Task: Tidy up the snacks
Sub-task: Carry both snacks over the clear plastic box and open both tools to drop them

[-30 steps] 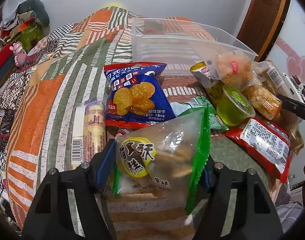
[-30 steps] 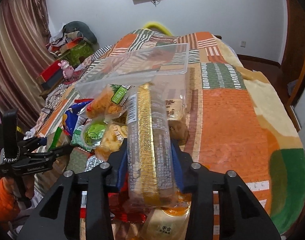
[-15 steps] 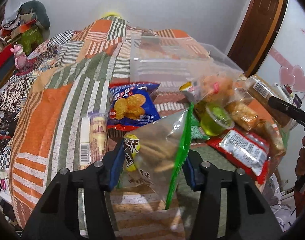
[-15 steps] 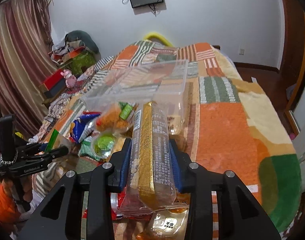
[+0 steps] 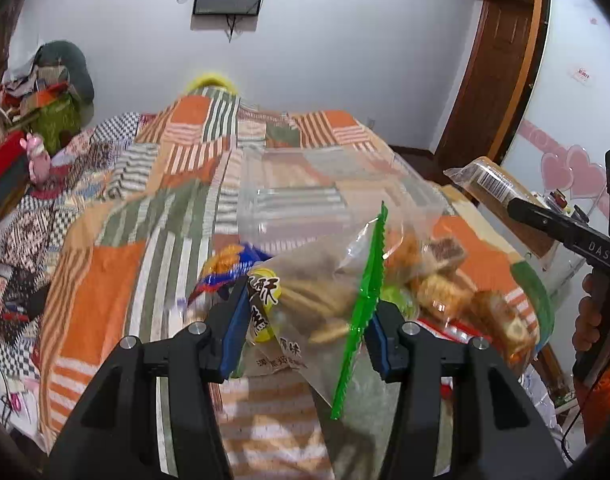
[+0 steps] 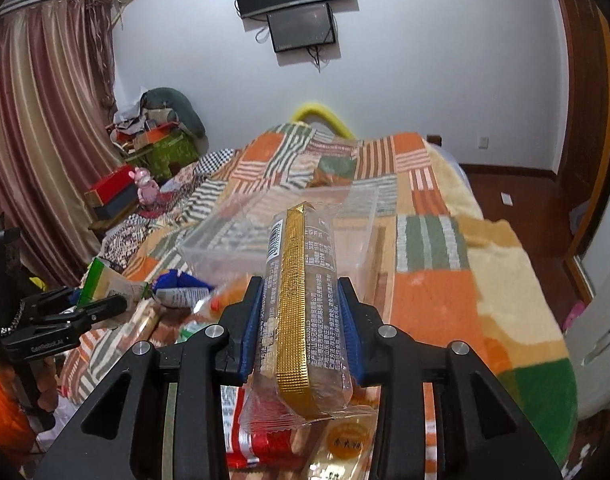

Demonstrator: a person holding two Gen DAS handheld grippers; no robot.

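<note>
The left gripper [image 5: 305, 320] grasps a clear cookie bag [image 5: 317, 304] with a green serrated seal strip [image 5: 363, 312]; its jaws have just been closing, and the blue pads now press both sides of the bag, which hangs clear of the bed [image 5: 117, 264]. A yellow round label on the bag carries bold black Chinese characters, and smaller ones run below them; round tan biscuits show through the film.

The right gripper [image 6: 301, 320] is clenched on a long clear packet [image 6: 301, 300] with a ribbed gold band down its middle. Dense small Chinese print covers the film on both sides of the band, and a barcode sits at the far left end; none of it is sharp enough to read. The packet points away over the patchwork blanket, raised above the pile.

Below both grippers the remaining snacks [image 5: 445, 288] lie in a heap on the near end of the bed: a blue bag [image 6: 181, 282], a red-wrapped pack [image 6: 261, 440], and a pale round-labelled pastry [image 6: 345, 446] under the right gripper. Just beyond the heap stands a clear plastic bin [image 6: 281, 236] on the blanket.

The right wrist view shows the left gripper's side printed "GenRobot.AI". In the left wrist view the right gripper's black finger [image 5: 565, 236] reads "DAS", with a person's hand [image 5: 593, 316] beneath it.
</note>
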